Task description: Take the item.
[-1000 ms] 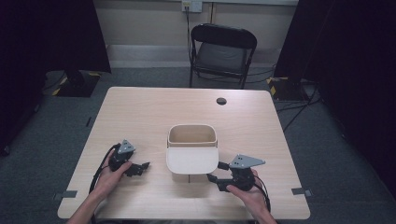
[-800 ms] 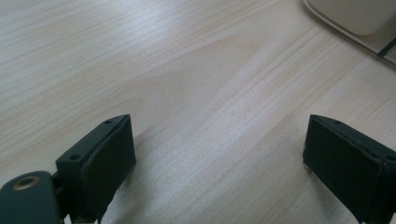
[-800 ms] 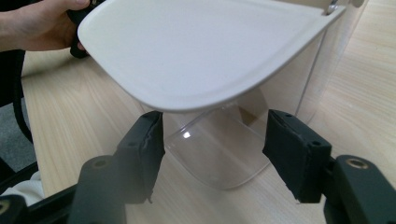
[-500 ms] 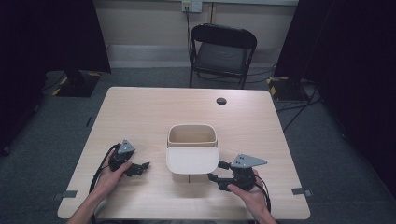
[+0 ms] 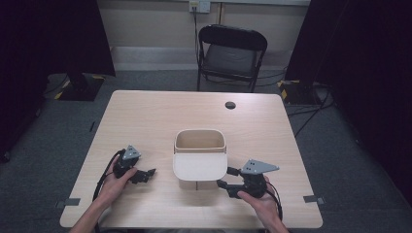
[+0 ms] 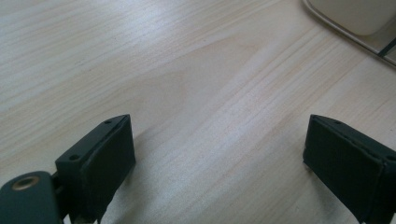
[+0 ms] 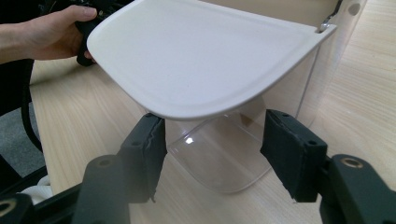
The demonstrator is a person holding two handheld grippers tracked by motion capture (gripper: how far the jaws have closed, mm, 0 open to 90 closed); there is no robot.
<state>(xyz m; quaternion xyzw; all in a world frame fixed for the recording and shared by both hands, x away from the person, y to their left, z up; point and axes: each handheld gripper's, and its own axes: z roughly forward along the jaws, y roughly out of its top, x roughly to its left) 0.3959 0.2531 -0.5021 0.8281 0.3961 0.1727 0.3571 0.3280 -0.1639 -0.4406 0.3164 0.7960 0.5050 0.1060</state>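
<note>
A white bin (image 5: pixel 199 141) stands near the middle of the table, its white lid (image 5: pixel 199 166) swung out flat toward the person. In the right gripper view the lid (image 7: pixel 201 56) hangs just above a clear curved panel (image 7: pixel 219 161) at the bin's base. My right gripper (image 5: pixel 226 177) sits to the bin's right, open, and its jaws (image 7: pixel 215 140) point at the clear panel under the lid with nothing held. My left gripper (image 5: pixel 147 174) rests left of the bin, open (image 6: pixel 219 154) over bare wood.
The light wooden table (image 5: pixel 145 121) has a small black round cap (image 5: pixel 230 105) at its far side. A black folding chair (image 5: pixel 231 53) stands behind the table. The other hand (image 7: pixel 46 32) shows beyond the lid in the right gripper view.
</note>
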